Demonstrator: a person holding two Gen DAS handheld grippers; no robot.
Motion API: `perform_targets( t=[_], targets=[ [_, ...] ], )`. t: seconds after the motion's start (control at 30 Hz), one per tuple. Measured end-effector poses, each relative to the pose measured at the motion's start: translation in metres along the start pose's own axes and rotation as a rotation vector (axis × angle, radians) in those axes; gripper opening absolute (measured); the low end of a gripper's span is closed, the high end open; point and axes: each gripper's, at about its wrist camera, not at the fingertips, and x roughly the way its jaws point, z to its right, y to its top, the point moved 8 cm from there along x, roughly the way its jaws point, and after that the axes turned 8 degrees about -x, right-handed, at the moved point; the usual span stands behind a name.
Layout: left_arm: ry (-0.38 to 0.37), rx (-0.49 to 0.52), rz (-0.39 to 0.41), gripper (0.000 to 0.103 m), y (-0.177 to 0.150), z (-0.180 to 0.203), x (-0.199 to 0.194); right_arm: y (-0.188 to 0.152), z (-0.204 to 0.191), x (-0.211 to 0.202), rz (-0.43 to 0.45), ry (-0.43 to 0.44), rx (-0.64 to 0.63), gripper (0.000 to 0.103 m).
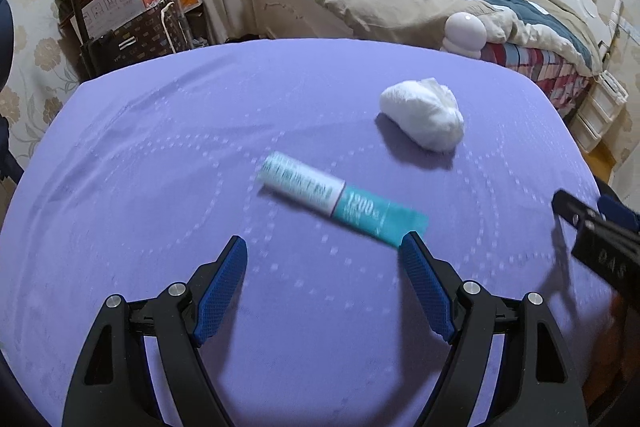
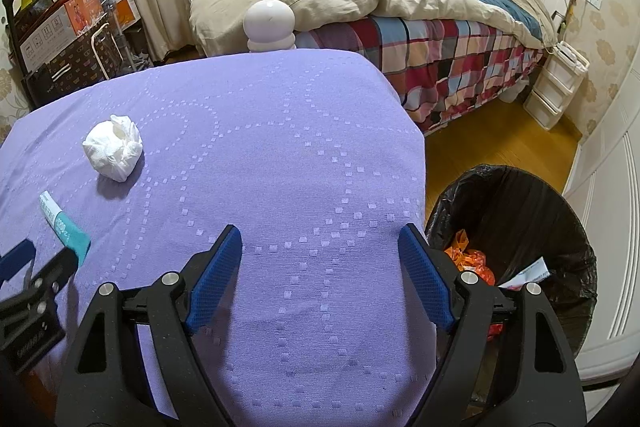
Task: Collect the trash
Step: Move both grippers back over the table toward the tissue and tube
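Observation:
A white and teal tube (image 1: pixel 340 201) lies flat on the purple tablecloth (image 1: pixel 160 147), just ahead of my left gripper (image 1: pixel 324 247), which hovers open with nothing between its blue pads. A crumpled white tissue ball (image 1: pixel 424 117) rests farther back to the right. In the right wrist view the tissue ball (image 2: pixel 113 147) and the tube (image 2: pixel 64 225) lie at the left, well away from my right gripper (image 2: pixel 320 237), which is open and empty over the cloth. A black-lined trash bin (image 2: pixel 516 227) stands on the floor beside the table's right edge.
Orange wrappers (image 2: pixel 468 259) and a white paper scrap lie inside the bin. A white round-topped object (image 2: pixel 270 23) stands at the table's far edge. Behind it is a bed (image 2: pixel 400 7) with a beige and blue quilt. Boxes and a trolley (image 1: pixel 120 11) fill the far left corner.

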Motion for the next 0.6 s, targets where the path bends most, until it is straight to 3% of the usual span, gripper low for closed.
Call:
perform_targets(
  t=[0.33, 0.6],
  targets=[
    [0.023, -0.029, -0.016, 0.077, -0.003, -0.018, -0.002, 0.0, 0.0, 0.0, -0.001, 0.0, -0.001, 0.079],
    [-0.002, -0.06, -0.003, 0.077, -0.001, -0.003, -0.01, 0.0, 0.0, 0.0, 0.0, 0.0, 0.0, 0.079]
  ],
)
